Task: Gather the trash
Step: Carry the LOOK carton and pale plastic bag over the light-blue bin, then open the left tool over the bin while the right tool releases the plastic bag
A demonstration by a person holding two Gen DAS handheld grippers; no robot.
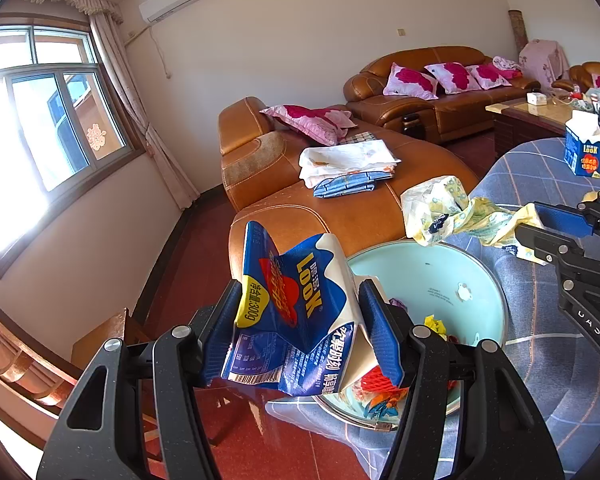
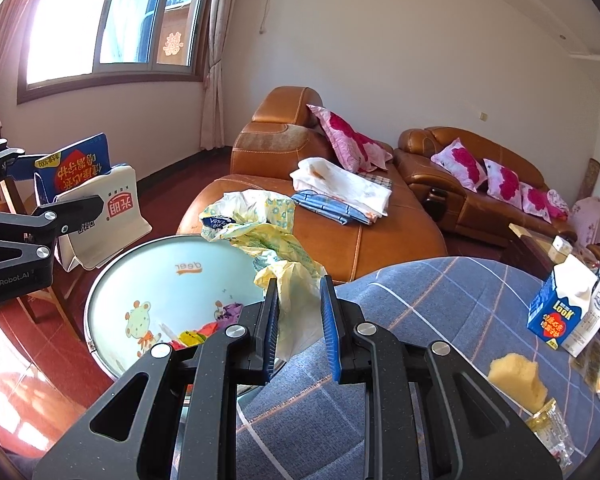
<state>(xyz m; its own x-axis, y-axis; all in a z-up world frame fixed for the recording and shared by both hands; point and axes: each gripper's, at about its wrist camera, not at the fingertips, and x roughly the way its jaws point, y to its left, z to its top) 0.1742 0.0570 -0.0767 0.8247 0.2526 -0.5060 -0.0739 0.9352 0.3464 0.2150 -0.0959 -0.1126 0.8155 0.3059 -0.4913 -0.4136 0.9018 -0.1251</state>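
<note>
Pinching a crushed carton [image 1: 296,312], left gripper [image 1: 300,332] overhangs basin [image 1: 420,272].

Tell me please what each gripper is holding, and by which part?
Left gripper: crushed blue milk carton, by its sides. Right gripper: yellow plastic bag, by one end.

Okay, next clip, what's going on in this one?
A person is clearing trash with a handheld gripper in each hand. The left gripper is shut on a crushed blue milk carton, held near the rim of a pale blue bin that already has scraps in it. The right gripper is shut on a crumpled yellow plastic bag at the bin's edge. Another blue carton stands on the checked tablecloth, not yet collected.
</note>
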